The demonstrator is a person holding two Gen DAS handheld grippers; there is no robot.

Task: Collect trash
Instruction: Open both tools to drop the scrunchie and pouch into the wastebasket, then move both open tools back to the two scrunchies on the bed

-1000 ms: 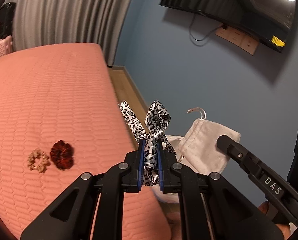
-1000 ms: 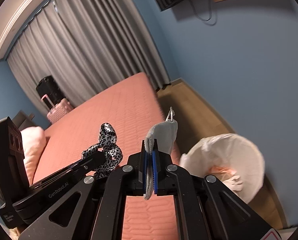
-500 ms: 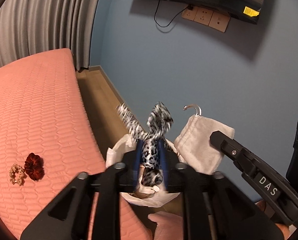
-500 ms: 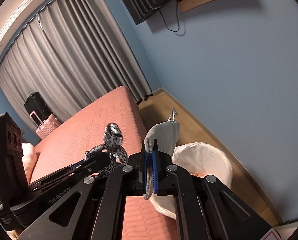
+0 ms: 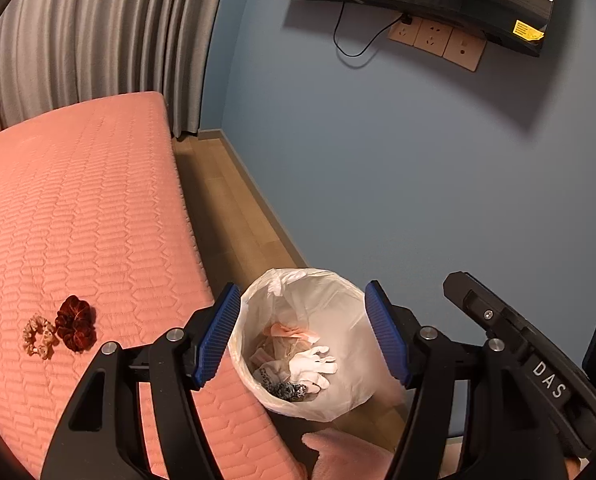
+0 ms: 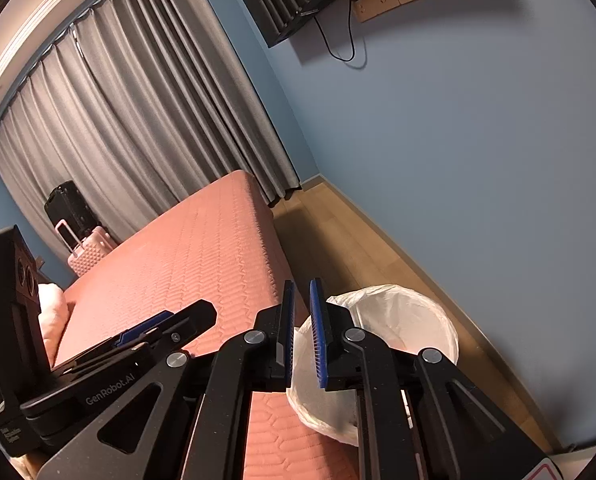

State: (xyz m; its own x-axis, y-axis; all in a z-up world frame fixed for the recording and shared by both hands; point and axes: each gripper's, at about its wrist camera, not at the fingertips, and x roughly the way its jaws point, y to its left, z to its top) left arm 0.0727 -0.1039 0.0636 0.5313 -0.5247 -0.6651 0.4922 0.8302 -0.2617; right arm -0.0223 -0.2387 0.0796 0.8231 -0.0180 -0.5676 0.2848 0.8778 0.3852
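Now both grippers, left (image 5: 302,334) and right (image 6: 302,334), hang opening and empty over the bin (image 5: 362,396); two scrunchies (image 5: 59,330) wait on the bed (image 5: 77,208), lower left.

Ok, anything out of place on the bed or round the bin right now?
Two hair scrunchies, a dark red one and a beige one, lie loose and touching on the bed, uncollected. The bin stands upright beside the bed, nothing spilled around it.
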